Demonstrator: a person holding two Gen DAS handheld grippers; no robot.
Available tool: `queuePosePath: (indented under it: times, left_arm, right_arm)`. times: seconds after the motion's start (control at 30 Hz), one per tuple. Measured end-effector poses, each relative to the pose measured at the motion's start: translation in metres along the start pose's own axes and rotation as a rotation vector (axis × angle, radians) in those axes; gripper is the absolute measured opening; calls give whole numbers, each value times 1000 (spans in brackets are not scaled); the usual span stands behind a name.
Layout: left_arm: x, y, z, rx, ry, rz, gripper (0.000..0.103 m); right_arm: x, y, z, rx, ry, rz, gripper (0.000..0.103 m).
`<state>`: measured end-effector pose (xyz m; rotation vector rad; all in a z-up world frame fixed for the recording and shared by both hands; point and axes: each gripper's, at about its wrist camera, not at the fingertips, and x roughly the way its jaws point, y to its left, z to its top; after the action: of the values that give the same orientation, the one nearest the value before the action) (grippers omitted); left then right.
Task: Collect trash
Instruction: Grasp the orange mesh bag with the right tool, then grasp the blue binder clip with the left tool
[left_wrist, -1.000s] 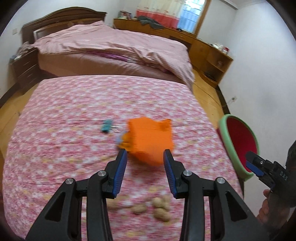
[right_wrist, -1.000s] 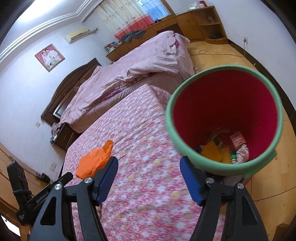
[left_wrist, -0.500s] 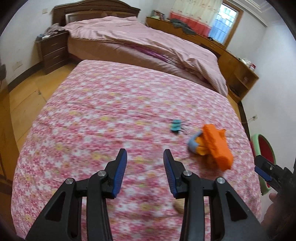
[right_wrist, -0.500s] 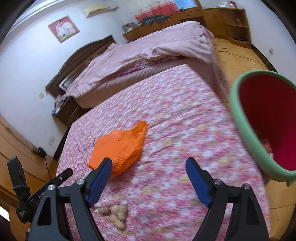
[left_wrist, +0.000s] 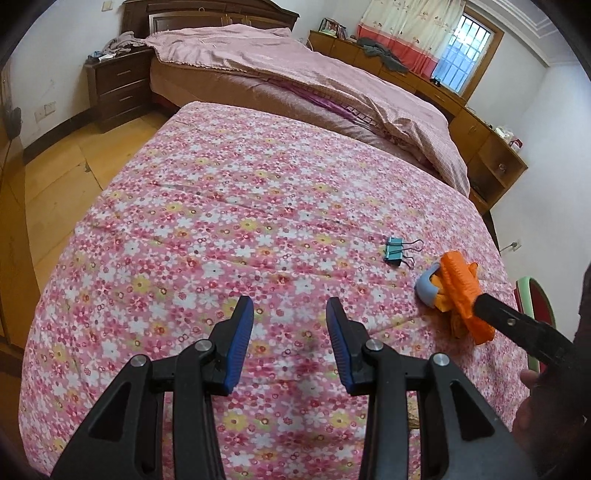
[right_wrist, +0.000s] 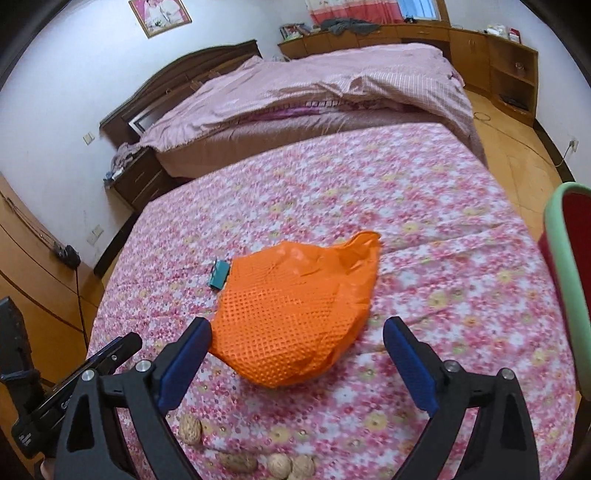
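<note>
A crumpled orange textured glove (right_wrist: 295, 310) lies on the floral tablecloth (right_wrist: 424, 229); it also shows in the left wrist view (left_wrist: 461, 295), lying partly on a blue-grey round object (left_wrist: 426, 288). My right gripper (right_wrist: 295, 354) is open, its fingers either side of the glove's near end, apart from it. My left gripper (left_wrist: 290, 343) is open and empty over bare cloth, left of the glove. Several peanut shells (right_wrist: 190, 428) lie near the table's front edge. A red bin with a green rim (right_wrist: 565, 280) stands at the right.
A teal binder clip (left_wrist: 395, 249) lies beyond the glove. A bed with a pink quilt (left_wrist: 295, 74) stands behind the table. A dark nightstand (left_wrist: 118, 88) is at the far left, wooden cabinets (left_wrist: 487, 155) at the far right.
My right gripper swung left from over the bin and came down to the glove. My left gripper drew away left, so the glove now sits at its right.
</note>
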<state>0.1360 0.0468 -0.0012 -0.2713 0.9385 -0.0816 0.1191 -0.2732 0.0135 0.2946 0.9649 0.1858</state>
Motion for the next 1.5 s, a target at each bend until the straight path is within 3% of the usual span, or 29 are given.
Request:
queuePosePath:
  times: [0.03,0.1,0.17,0.43,0.57,0.97,1.5]
  left_arm:
    - [-1,0,-1,1,1,-2,41]
    - [1,1,-1,2,4,-6,41]
    - [2,-1,-1,5,4,-9,41]
    - [5,-9,-1,10,17,-25,41]
    - [5,-22,2,34,18,-33,41]
    - [24,-61,21,118,31,-80,41]
    - [76,-100,37,208,66,-59,40]
  right_arm:
    - [3,-1,0,12,11,4,87]
    - [8,-3,0,34,30,22,69]
    - [11,-5,-1,48,41,36,60]
    - [-5,-7,-3,31,-17,67,35]
    - [-17,-11,-4,19,-57,57,17]
    - [-64,-41,-5,71,-181,41,12]
    - [-84,-89,-23,186,-216,26,12]
